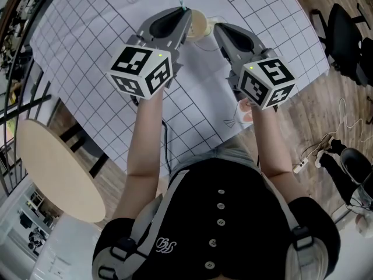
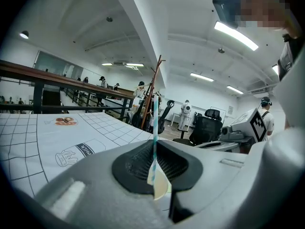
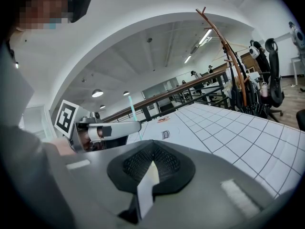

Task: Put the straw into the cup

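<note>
Both grippers are raised close to my head, above the white grid-printed table [image 1: 99, 34]. My left gripper [image 1: 183, 15] is shut on a thin teal-striped straw [image 1: 181, 0], which stands upright between the jaws [image 2: 155, 128]. A cream paper cup [image 1: 197, 23] sits between the two gripper tips, just below the straw. My right gripper [image 1: 219, 31] is shut on the cup's wall, seen as a pale strip between the jaws [image 3: 147, 187]. In the right gripper view the left gripper [image 3: 112, 128] is at the left, with the straw [image 3: 133, 112] rising from it.
A round beige table [image 1: 55, 168] stands lower left. A black office chair [image 1: 347, 34] and floor cables with a power strip [image 1: 309, 159] are at the right. A wooden coat stand [image 2: 151, 92] and a railing [image 2: 57, 73] lie beyond the table.
</note>
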The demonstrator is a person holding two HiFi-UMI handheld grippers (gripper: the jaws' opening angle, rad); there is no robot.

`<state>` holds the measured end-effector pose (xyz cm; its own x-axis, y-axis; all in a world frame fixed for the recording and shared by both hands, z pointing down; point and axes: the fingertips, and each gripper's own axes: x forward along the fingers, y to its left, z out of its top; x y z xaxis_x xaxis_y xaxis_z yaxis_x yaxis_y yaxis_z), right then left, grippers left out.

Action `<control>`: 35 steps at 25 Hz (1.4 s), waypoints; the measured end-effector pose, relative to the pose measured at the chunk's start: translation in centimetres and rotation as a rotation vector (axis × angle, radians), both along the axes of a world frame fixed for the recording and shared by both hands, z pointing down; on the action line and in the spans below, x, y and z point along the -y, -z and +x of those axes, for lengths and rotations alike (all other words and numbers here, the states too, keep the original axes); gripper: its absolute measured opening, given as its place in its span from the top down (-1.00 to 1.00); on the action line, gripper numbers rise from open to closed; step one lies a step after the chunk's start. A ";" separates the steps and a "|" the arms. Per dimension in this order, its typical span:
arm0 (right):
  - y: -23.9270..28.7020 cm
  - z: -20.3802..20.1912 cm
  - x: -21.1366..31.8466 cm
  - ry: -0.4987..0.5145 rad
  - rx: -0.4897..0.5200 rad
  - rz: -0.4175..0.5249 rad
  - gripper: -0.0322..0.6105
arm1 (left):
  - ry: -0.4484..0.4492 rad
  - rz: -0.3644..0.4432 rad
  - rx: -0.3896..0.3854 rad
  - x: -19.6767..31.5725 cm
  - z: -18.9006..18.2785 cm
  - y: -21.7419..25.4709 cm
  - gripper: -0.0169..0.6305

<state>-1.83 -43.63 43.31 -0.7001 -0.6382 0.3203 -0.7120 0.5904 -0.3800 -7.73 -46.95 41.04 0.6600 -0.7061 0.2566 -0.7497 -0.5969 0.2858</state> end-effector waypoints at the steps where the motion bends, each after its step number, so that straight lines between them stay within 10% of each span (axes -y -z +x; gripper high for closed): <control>1: -0.2 0.0 0.0 0.001 -0.002 -0.004 0.90 | -0.002 -0.007 0.008 0.0 0.0 -0.4 0.89; 35: -2.1 0.5 0.6 0.009 -0.001 -0.046 0.90 | -0.042 -0.095 0.118 0.9 1.9 -5.3 0.87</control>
<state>-1.38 -44.22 45.41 -0.7053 -0.6166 0.3498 -0.7073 0.5787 -0.4061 -5.83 -47.86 46.32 0.6494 -0.6475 0.3989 -0.7567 -0.6025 0.2540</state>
